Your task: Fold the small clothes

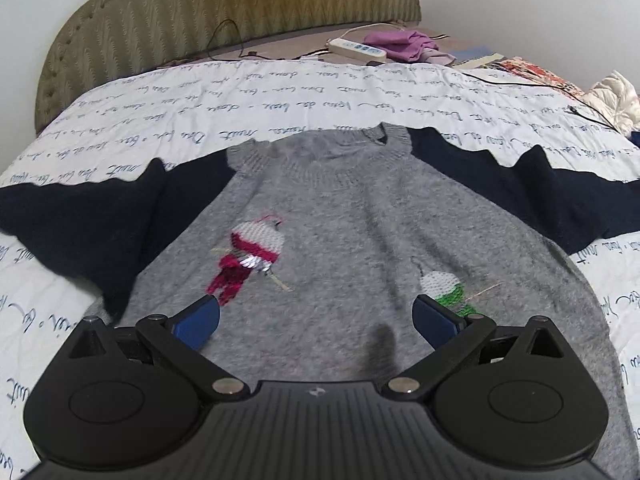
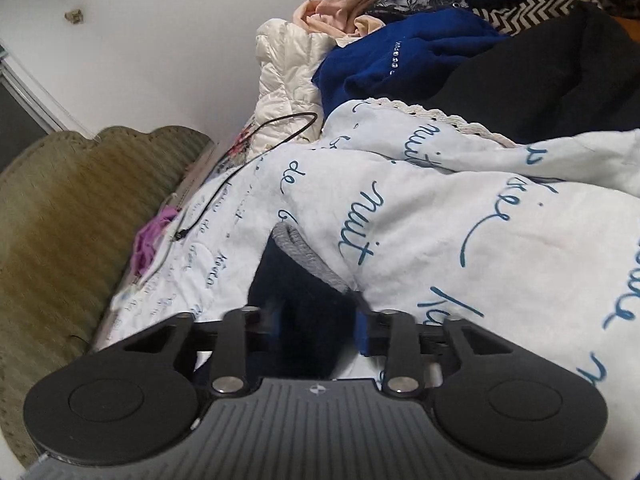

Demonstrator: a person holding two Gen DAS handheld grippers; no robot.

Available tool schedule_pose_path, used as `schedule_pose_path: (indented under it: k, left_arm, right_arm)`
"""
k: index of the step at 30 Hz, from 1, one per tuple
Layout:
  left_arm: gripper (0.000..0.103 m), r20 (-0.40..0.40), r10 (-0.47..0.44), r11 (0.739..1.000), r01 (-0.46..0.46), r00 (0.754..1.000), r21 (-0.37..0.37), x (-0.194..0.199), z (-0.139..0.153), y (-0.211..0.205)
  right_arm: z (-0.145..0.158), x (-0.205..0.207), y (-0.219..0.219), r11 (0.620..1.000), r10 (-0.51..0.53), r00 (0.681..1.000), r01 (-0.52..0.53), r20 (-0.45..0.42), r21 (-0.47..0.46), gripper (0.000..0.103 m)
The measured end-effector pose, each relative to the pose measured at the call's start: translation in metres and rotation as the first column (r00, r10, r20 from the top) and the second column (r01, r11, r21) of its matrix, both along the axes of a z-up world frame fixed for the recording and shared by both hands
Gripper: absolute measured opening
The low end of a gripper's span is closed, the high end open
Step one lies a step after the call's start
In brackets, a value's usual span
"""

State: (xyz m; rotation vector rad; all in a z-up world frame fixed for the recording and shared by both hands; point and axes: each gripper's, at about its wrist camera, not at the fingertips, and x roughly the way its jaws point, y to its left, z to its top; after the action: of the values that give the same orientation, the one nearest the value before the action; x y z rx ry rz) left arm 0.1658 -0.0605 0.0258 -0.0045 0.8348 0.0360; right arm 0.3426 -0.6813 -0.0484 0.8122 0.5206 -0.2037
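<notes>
A small grey knit sweater with navy sleeves lies flat, front up, on the white quilt, with two knitted figures on its chest. Its sleeves spread out to the left and right. My left gripper hovers open over the sweater's lower half, with nothing between its blue pads. In the right wrist view, which is rolled sideways, my right gripper has its jaws close together on a navy sleeve. The sleeve's grey cuff sticks out beyond the fingertips.
An olive padded headboard stands behind the bed. A power strip, a purple cloth and a black cable lie near it. A pile of clothes and a white quilted jacket lie beside the quilt.
</notes>
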Motion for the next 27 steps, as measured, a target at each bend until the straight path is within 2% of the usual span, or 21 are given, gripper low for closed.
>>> schedule_pose_path:
  k: [1, 2, 4, 5, 6, 8, 10, 13, 14, 15, 16, 17, 18, 19, 21, 22, 24, 25, 27]
  left_arm:
    - [0.103, 0.006, -0.003, 1.0, 0.003, 1.0, -0.013, 0.002, 0.001, 0.0]
    - [0.103, 0.016, -0.008, 0.999, 0.009, 1.0, -0.037, 0.005, 0.004, 0.001]
    - [0.103, 0.058, -0.023, 0.986, 0.032, 0.998, -0.166, 0.012, 0.012, 0.007]
    - [0.103, 0.075, -0.034, 0.968, 0.052, 0.997, -0.245, 0.018, 0.015, 0.009]
    - [0.103, 0.097, -0.05, 0.931, 0.082, 0.994, -0.355, 0.029, 0.02, 0.011]
    - [0.103, 0.128, -0.073, 0.853, 0.128, 0.989, -0.507, 0.055, 0.03, 0.007]
    - [0.103, 0.157, -0.127, 0.774, 0.196, 0.979, -0.602, 0.08, 0.037, -0.007]
    - [0.103, 0.167, -0.262, 0.62, 0.298, 0.951, -0.726, 0.12, 0.03, -0.045]
    - [0.103, 0.156, -0.3, 0.584, 0.31, 0.941, -0.75, 0.132, 0.023, -0.058]
    - [0.103, 0.122, -0.298, 0.593, 0.284, 0.947, -0.754, 0.14, 0.012, -0.071]
    - [0.102, 0.067, -0.271, 0.624, 0.228, 0.96, -0.747, 0.146, 0.0, -0.081]
    - [0.102, 0.035, -0.262, 0.63, 0.198, 0.965, -0.751, 0.149, -0.008, -0.088]
    - [0.102, 0.019, -0.266, 0.602, 0.181, 0.964, -0.777, 0.152, -0.017, -0.093]
    - [0.102, 0.017, -0.269, 0.576, 0.175, 0.963, -0.798, 0.153, -0.021, -0.094]
    - [0.102, 0.021, -0.286, 0.523, 0.174, 0.958, -0.835, 0.152, -0.024, -0.099]
    - [0.102, 0.013, -0.299, 0.521, 0.175, 0.954, -0.835, 0.152, -0.025, -0.102]
    - [0.1, -0.041, -0.312, 0.56, 0.148, 0.949, -0.815, 0.151, -0.031, -0.109]
    - [0.096, -0.075, -0.315, 0.569, 0.125, 0.946, -0.813, 0.156, -0.038, -0.108]
    - [0.07, -0.146, -0.324, 0.565, 0.067, 0.935, -0.823, 0.159, -0.054, -0.108]
  right_arm:
    - [0.003, 0.002, 0.001, 1.0, 0.003, 1.0, -0.003, 0.01, -0.013, 0.015]
    - [0.005, 0.001, 0.004, 1.0, 0.008, 1.0, -0.008, 0.03, -0.025, 0.012]
    - [0.017, -0.001, 0.015, 0.998, 0.027, 0.998, -0.022, 0.062, -0.066, 0.013]
    - [0.024, -0.001, 0.025, 0.994, 0.054, 0.995, -0.046, 0.079, -0.103, 0.013]
    - [0.032, -0.001, 0.04, 0.985, 0.096, 0.991, -0.081, 0.09, -0.15, 0.013]
    - [0.048, -0.004, 0.079, 0.955, 0.206, 0.971, -0.173, 0.119, -0.24, 0.013]
    - [0.061, -0.01, 0.126, 0.904, 0.337, 0.931, -0.278, 0.142, -0.324, 0.013]
    - [0.07, -0.019, 0.195, 0.808, 0.51, 0.848, -0.413, 0.147, -0.419, 0.012]
    - [0.069, -0.019, 0.214, 0.778, 0.553, 0.823, -0.453, 0.13, -0.435, 0.012]
    - [0.066, -0.017, 0.23, 0.753, 0.588, 0.801, -0.494, 0.108, -0.435, 0.012]
    - [0.064, -0.016, 0.241, 0.739, 0.609, 0.787, -0.519, 0.098, -0.43, 0.012]
    - [0.062, -0.017, 0.249, 0.729, 0.624, 0.776, -0.535, 0.093, -0.427, 0.012]
    - [0.061, -0.018, 0.257, 0.717, 0.637, 0.766, -0.548, 0.086, -0.43, 0.012]
    - [0.06, -0.019, 0.266, 0.69, 0.653, 0.755, -0.562, 0.058, -0.456, 0.012]
    - [0.057, -0.028, 0.291, 0.594, 0.676, 0.736, -0.572, -0.035, -0.566, 0.013]
    - [0.054, -0.032, 0.301, 0.563, 0.687, 0.725, -0.577, -0.053, -0.591, 0.017]
    - [0.051, -0.037, 0.305, 0.558, 0.713, 0.7, -0.599, -0.038, -0.575, 0.025]
    - [0.051, -0.04, 0.305, 0.566, 0.72, 0.694, -0.607, -0.024, -0.558, 0.033]
    - [0.052, -0.044, 0.3, 0.581, 0.728, 0.685, -0.637, -0.025, -0.507, 0.041]
